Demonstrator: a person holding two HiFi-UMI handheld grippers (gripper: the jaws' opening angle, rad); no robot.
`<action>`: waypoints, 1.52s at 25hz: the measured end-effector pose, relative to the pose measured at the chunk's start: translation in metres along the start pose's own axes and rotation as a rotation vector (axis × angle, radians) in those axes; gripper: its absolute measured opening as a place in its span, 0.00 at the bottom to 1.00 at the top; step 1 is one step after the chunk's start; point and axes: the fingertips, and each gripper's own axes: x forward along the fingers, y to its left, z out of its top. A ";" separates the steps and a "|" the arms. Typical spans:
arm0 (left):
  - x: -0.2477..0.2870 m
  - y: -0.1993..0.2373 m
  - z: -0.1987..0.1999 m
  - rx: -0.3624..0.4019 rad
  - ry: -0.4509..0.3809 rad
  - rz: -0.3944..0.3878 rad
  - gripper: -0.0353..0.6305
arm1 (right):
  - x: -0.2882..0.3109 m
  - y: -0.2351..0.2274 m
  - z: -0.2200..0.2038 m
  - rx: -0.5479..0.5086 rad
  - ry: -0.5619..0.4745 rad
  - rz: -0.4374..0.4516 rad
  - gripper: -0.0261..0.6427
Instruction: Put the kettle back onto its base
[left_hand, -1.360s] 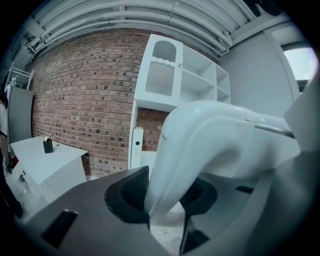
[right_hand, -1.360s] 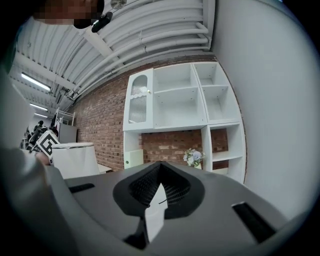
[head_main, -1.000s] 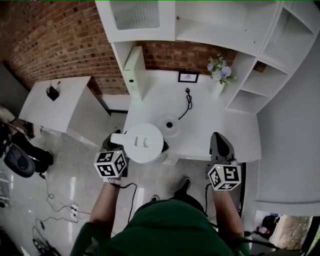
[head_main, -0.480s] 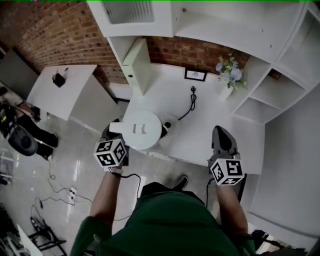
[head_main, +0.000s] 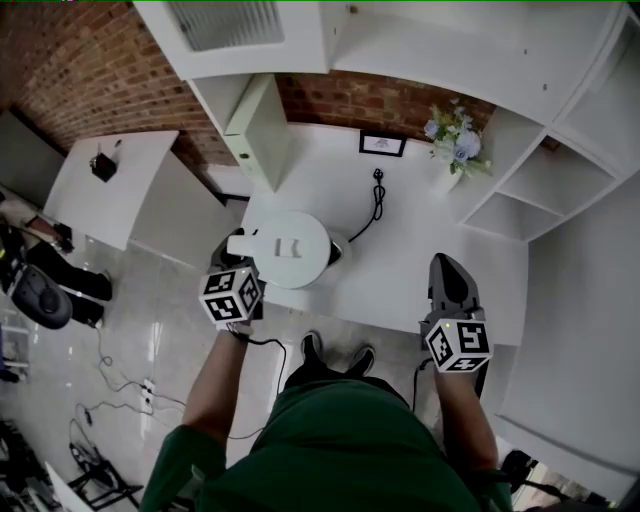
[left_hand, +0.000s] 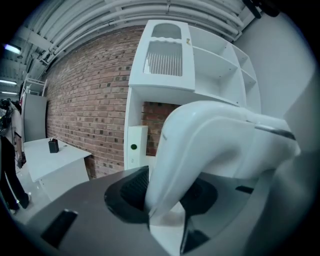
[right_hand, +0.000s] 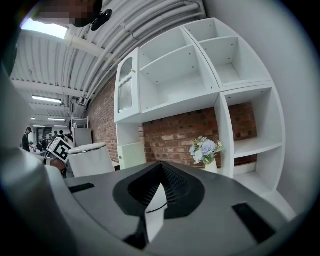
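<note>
Starting at far left: a small white side table (head_main: 120, 200) stands by the brick wall, well apart from the work.

Left gripper (head_main: 241, 274): jaws pinch the white handle (left_hand: 200, 150) of the kettle (head_main: 290, 248). The left gripper view shows the handle filling the gap between the pads, so the grip looks firm. The kettle is held upright, lid on top, over the front left part of the white desk (head_main: 400, 265).

Base (head_main: 341, 251): a grey disc on the desk, just right of the kettle. From the head view the kettle body covers its left side and only a sliver shows. The kettle sits off-centre to it, so it does not look seated. How high it hangs over the desk cannot be told.

Cord (head_main: 376, 205): runs from the base toward the back of the desk, clear of the kettle.

Right gripper (head_main: 449, 272): jaws pressed together, nothing between them, held over the right front edge of the desk, well apart from kettle and base.

Progress, as judged: the kettle is in hand and brought near. Left to do: shift it right until centred over the base, lower it, let go.
</note>
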 end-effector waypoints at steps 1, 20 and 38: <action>0.009 0.000 -0.002 0.006 0.004 -0.010 0.28 | 0.002 -0.001 -0.001 0.000 0.005 -0.010 0.06; 0.119 -0.019 -0.044 0.149 0.097 -0.236 0.29 | 0.009 0.000 -0.010 -0.002 0.069 -0.254 0.06; 0.141 -0.030 -0.055 0.157 0.113 -0.297 0.29 | 0.004 0.014 -0.019 0.001 0.084 -0.265 0.06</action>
